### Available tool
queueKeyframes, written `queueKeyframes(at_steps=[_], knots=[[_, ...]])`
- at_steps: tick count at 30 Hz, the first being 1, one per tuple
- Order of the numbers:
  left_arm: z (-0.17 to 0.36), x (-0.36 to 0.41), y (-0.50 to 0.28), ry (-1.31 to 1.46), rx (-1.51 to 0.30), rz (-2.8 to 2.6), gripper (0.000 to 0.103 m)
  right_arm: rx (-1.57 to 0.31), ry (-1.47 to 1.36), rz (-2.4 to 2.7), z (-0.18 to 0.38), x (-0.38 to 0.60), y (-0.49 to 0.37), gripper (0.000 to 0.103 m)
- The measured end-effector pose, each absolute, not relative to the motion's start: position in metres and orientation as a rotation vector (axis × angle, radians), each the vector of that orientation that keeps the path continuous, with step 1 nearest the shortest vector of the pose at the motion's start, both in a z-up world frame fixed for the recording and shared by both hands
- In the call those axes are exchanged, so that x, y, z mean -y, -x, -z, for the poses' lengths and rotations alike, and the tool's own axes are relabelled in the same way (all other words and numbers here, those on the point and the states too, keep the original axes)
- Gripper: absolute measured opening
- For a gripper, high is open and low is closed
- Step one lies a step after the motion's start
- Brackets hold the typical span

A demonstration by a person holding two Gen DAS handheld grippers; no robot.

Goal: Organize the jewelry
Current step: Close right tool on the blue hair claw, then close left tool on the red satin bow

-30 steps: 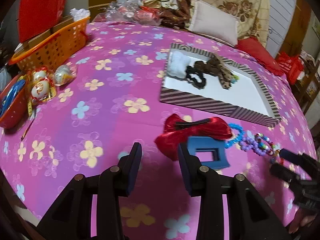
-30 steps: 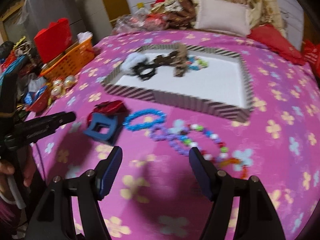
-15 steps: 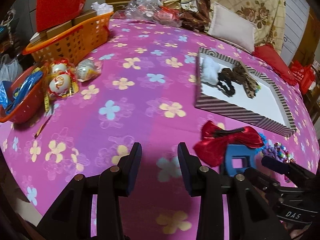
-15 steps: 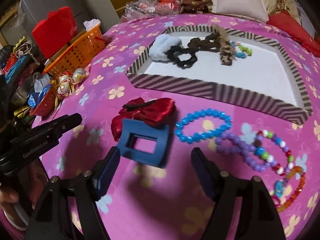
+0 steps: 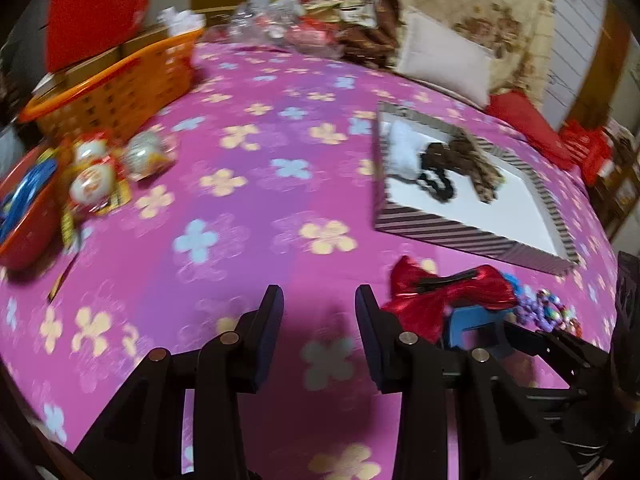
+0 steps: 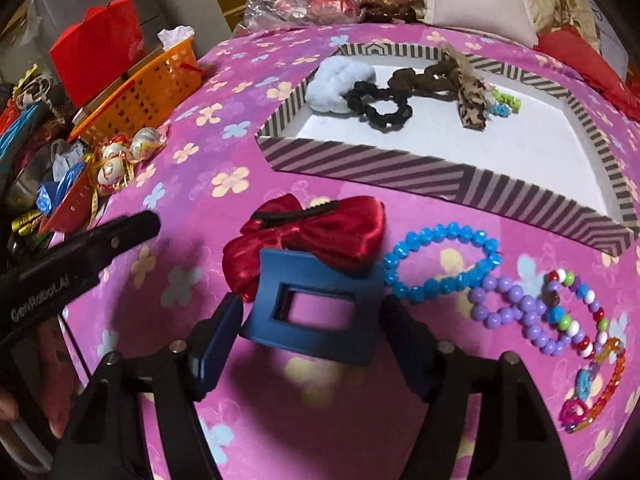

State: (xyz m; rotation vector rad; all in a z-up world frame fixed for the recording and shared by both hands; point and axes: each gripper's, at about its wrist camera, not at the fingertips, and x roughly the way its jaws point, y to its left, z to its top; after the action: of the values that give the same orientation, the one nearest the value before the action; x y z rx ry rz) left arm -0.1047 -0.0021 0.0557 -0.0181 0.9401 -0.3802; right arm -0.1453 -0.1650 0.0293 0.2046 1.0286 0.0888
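A blue rectangular claw clip (image 6: pixel 312 320) lies on the pink flowered cloth, partly over a red satin bow (image 6: pixel 320 232). My right gripper (image 6: pixel 312 332) straddles the clip and its jaws are closing, with the pads close to the clip's two ends. Right of it lie a blue bead bracelet (image 6: pixel 440 260), a purple one (image 6: pixel 516 312) and multicoloured ones (image 6: pixel 580 320). My left gripper (image 5: pixel 320 320) hovers open over bare cloth, left of the bow (image 5: pixel 444 292), with nothing between its fingers. The striped tray (image 6: pixel 380 164) behind holds several scrunchies.
An orange basket (image 5: pixel 116 88) and a red box stand at the far left, with wrapped round ornaments (image 5: pixel 96 176) and a red bowl (image 5: pixel 24 216) near the left edge. Pillows and bags line the back. The cloth between basket and tray (image 5: pixel 440 236) is open.
My right gripper has come down and forward onto the blue clip, which now sits between its fingers. In the left wrist view the bow and tray have slid to the right.
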Motion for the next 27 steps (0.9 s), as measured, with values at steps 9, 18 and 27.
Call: queueKeyframes(at_steps=[9,18,27], knots=[[-0.057,0.044,0.104,-0.135,-0.908,0.735,0.040,-1.074,-0.136,-0.145,-0.035,0.200,0.182,0.072],[-0.053,0.093,0.104,-0.389,-0.898,1.024,0.040,-1.095,-0.159,-0.177,-0.034,0.229,0.200,0.072],[-0.028,0.115,0.099,-0.545,-0.925,1.035,0.040,-1.089,-0.148,-0.175,-0.033,0.229,0.198,0.073]])
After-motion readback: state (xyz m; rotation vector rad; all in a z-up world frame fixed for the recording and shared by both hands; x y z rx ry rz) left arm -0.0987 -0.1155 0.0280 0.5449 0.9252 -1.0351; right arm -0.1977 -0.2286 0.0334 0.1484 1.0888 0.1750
